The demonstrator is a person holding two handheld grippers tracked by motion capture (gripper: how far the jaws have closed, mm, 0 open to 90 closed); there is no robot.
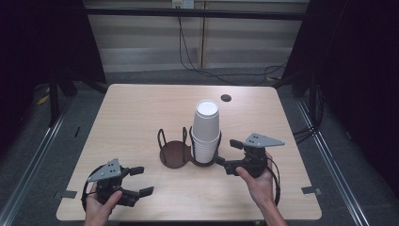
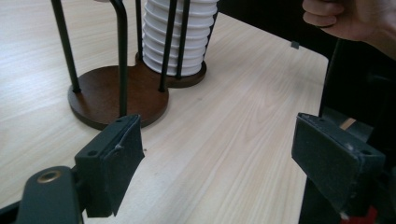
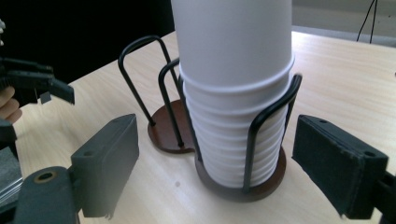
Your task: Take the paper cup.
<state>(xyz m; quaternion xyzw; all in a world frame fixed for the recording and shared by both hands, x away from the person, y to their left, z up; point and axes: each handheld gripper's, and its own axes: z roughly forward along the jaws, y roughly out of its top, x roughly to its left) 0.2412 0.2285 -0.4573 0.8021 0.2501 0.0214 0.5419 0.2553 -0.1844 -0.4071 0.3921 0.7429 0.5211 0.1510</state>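
The surface is a pale wooden top that carries everything in front of your two hands. On it stands the cup holder, a dark double-ring base with thin black wire loops; it lies just ahead of your right hand-held gripper and well ahead and to the right of your left hand-held gripper. The ring nearer your left hand has only its bare brown disc. The other ring carries the stack of white paper cups, nested mouth down and standing upright inside the wire loops, rising well above them.

In the right gripper view the stack of white paper cups sits directly ahead, between the lines of the two pads but beyond their tips, so nothing is touched. Your right hand-held gripper stands wide and empty, with no earlier grip visible on the cups.

Your left hand-held gripper rests low near the front edge of the surface, jaws apart with only bare wood between them, holding nothing, and it points toward the cup holder.
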